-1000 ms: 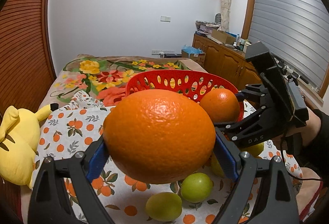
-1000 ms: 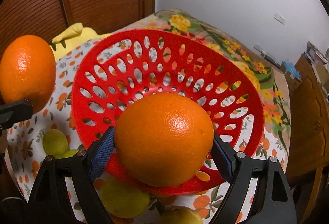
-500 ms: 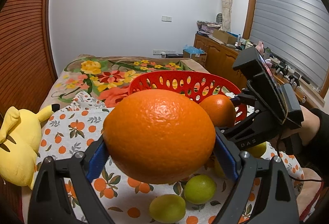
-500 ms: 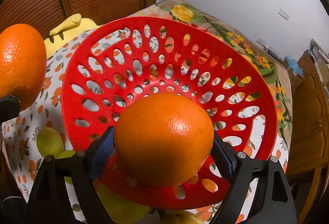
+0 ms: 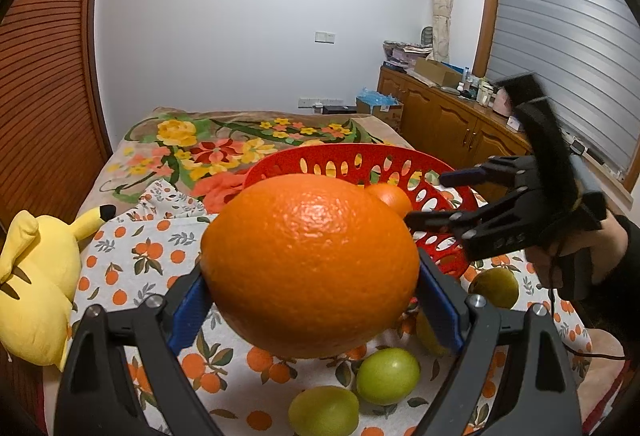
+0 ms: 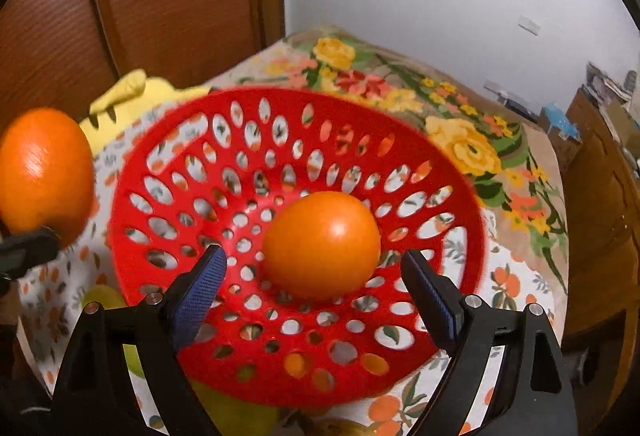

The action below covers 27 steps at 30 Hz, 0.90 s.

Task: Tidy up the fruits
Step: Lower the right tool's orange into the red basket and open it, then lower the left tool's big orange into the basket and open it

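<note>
right wrist view, fingers [image 6: 313, 278] just released orange [image 6: 322, 244], left fingers [image 5: 310, 294] grasping orange [image 5: 310, 272], "das" lettering blurred

One orange [image 6: 322, 244] is lying in the basket [image 6: 436, 172], which is sitting on the cloth [image 5: 132, 260]. Limes [image 5: 387, 376] are lying before the basket; the plush toy [image 5: 32, 288] is lying at the cloth's left edge

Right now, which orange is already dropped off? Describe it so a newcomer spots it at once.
Find the red basket with oval holes on the fruit-print cloth. The orange lying loose near its middle is the one. Unlike the other orange, clamped in the left gripper, nothing grips it: the right gripper is open around it.
</note>
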Motion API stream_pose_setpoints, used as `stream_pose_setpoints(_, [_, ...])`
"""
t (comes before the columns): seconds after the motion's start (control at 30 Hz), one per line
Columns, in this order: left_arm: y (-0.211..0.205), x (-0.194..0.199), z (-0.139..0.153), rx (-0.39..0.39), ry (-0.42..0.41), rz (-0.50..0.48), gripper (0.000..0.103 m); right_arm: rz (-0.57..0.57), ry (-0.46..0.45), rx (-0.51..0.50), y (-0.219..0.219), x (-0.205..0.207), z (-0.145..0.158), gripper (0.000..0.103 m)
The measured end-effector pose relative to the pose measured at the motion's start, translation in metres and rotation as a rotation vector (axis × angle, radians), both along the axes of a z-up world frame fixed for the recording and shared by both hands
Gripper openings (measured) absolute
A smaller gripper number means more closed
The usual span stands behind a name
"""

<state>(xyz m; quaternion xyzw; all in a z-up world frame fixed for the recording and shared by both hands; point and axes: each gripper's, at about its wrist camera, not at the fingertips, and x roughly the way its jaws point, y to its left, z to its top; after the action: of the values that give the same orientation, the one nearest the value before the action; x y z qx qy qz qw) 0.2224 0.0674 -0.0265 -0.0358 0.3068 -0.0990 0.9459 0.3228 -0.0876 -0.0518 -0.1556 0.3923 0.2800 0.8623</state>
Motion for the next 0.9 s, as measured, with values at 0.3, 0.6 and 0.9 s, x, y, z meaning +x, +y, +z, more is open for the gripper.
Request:
stream_pose_setpoints(0.3, [-0.023, 0.020, 0.000, 0.017, 0.007, -0.043, 0.090, -0.088, -0.106, 0.122, -0.038, -0.033, 0.025, 0.091])
stream_pose_setpoints(0.6, [-0.052, 0.042, -0.012, 0.064, 0.064, -0.083, 0.091, -0.123, -0.145, 0.163, -0.065, -0.051, 0.026, 0.092])
stream_pose_setpoints(0.9, [-0.065, 0.051, -0.026, 0.095, 0.115, -0.082, 0.091, -0.131, -0.134, 0.178, -0.076, -0.052, 0.017, 0.092])
